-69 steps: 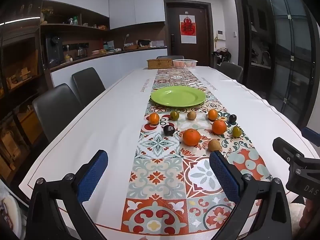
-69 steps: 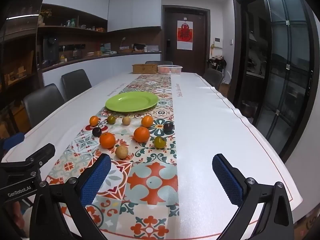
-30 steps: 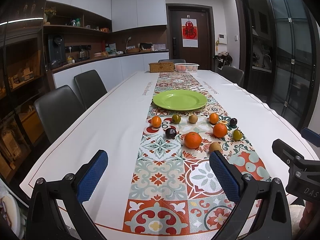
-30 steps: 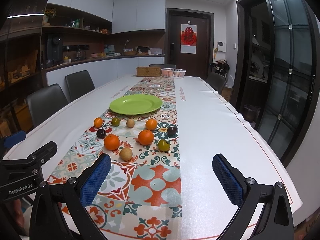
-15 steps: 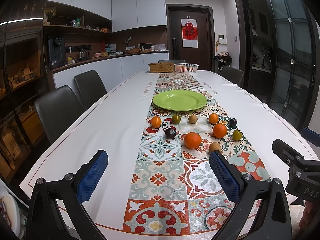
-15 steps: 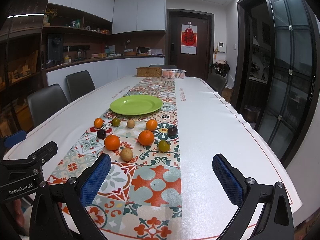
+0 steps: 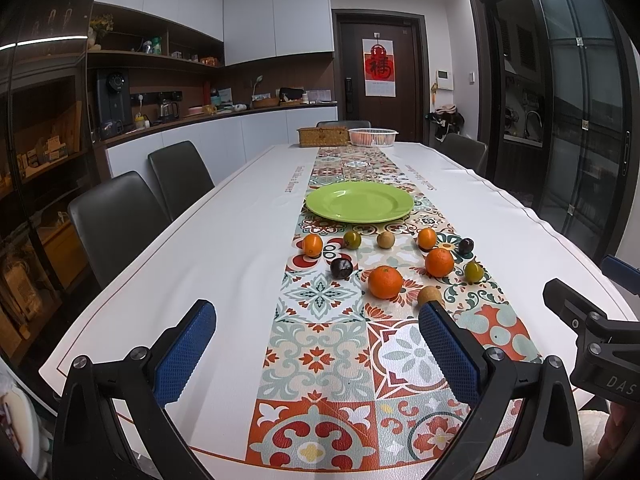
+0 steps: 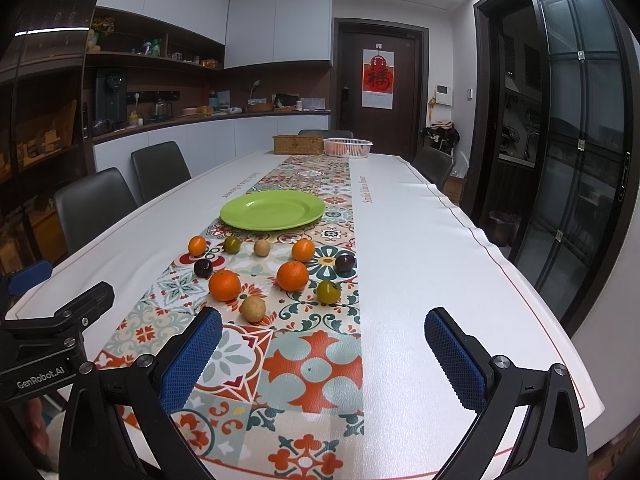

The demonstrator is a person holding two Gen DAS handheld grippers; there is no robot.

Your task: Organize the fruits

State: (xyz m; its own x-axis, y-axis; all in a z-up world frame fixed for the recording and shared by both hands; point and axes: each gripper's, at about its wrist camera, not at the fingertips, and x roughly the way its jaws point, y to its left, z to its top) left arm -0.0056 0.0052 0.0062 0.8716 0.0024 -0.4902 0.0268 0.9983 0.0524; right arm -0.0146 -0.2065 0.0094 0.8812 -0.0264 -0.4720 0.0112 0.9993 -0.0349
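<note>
Several small fruits lie on the patterned table runner [image 7: 320, 344]: oranges [image 7: 385, 281] [image 8: 224, 285], dark plums [image 7: 341, 268] [image 8: 345, 263], green fruits [image 7: 473, 272] [image 8: 328, 291] and tan round ones [image 7: 429, 294] [image 8: 253, 309]. An empty green plate [image 7: 359, 201] [image 8: 273, 209] sits just beyond them. My left gripper [image 7: 316, 354] is open and empty near the table's front edge, short of the fruits. My right gripper [image 8: 324, 360] is open and empty, also short of the fruits, to the right of the left one.
A wicker box [image 7: 322, 136] and a white basket [image 7: 373, 137] stand at the table's far end. Dark chairs [image 7: 116, 220] line the left side, others [image 8: 434, 166] the right. The right gripper's body [image 7: 592, 344] shows at the left view's right edge.
Both grippers have tilted up slightly, so the fruits and plate sit a little lower in view. Nothing on the table has moved; both grippers stay open.
</note>
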